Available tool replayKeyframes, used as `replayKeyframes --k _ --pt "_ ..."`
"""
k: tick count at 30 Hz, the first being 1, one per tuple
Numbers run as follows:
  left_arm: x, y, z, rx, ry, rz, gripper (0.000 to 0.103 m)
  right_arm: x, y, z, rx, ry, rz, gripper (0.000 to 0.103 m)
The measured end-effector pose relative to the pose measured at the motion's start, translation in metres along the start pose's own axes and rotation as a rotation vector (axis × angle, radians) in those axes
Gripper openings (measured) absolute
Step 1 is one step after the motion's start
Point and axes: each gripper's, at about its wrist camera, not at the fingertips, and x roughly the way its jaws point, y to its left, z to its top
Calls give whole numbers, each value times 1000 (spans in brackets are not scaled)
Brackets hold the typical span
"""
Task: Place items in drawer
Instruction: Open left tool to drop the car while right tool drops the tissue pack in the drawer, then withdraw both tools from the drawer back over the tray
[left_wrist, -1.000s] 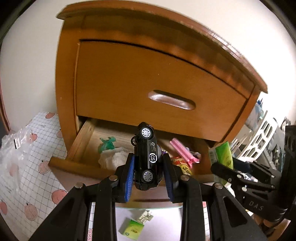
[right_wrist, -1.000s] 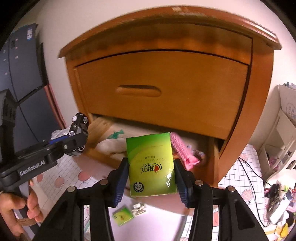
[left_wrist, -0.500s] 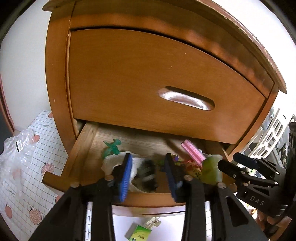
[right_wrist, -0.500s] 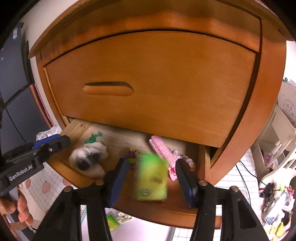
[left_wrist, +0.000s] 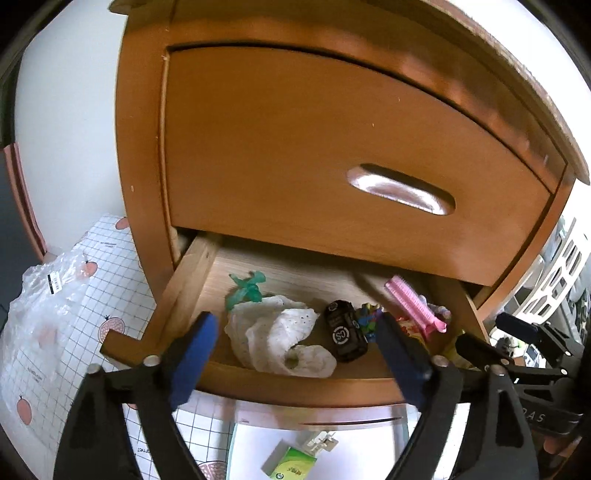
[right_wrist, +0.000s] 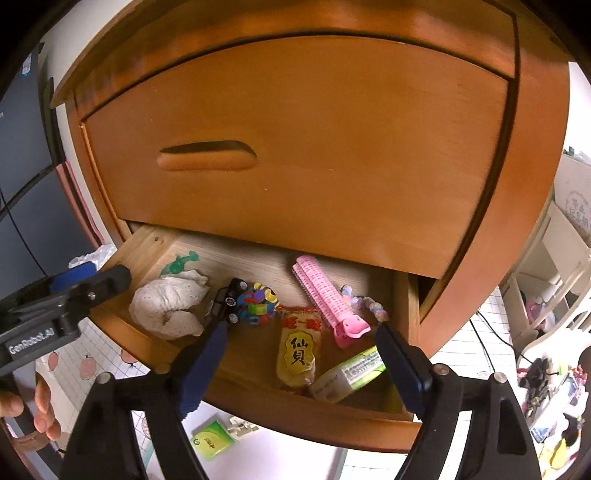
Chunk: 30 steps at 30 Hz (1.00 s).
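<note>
Left gripper (left_wrist: 295, 354): fingers just spread wide, nothing held; toy car (left_wrist: 345, 334) released, lying in drawer (left_wrist: 295, 384) beside white cloth (left_wrist: 277, 339).
Right gripper (right_wrist: 301, 363): fingers likewise just spread, empty; green tissue pack (right_wrist: 349, 373) dropped at drawer front.
Both placements judged done.

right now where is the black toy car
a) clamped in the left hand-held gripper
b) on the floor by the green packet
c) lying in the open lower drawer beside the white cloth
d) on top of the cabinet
c: the black toy car lies inside the open lower drawer, right beside the white cloth, while the left hand-held gripper has just opened and holds nothing.
</note>
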Motion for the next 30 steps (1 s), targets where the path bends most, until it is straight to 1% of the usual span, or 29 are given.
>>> replayKeyframes --k 1,2,3,4,5,7,10,14,17,20,22,26,30 --pt "-1 0 0 0 -4 1 88 -1 -1 0 4 -2 0 89" --pt "-1 1 -1 2 -8 1 89 -2 -2 -2 11 -7 1 98" --pt "-3 0 -2 4 -9 -2 89 -3 -3 -3 15 -12 3 103" --pt "-3 -1 -3 5 -10 -3 91 -4 -4 -4 18 -15 6 103" --pt "-4 -1 -4 7 -13 -1 99 -4 -4 -4 19 -15 6 103" --pt "-8 -1 -6 10 -33 -6 103 -6 -4 -6 22 -17 0 103" --pt "-17 -3 -8 19 -52 -5 103 -11 -5 -9 23 -26 -5 103" --pt "-28 -5 -12 9 -70 -27 103 -23 -4 -14 29 -43 -2 103" --pt "-41 -7 -21 20 -107 -37 103 -38 -1 -24 32 -74 8 103" --pt "-53 -9 -37 36 -135 -52 103 -52 1 -37 32 -106 11 103" --pt "-57 -9 -51 39 -119 -66 103 -60 3 -52 31 -124 19 103" --pt "-57 -2 -80 15 -87 -58 103 -64 8 -81 28 -122 41 103" --pt "-40 7 -114 -21 2 -55 103 -55 12 -112 47 -106 44 103"
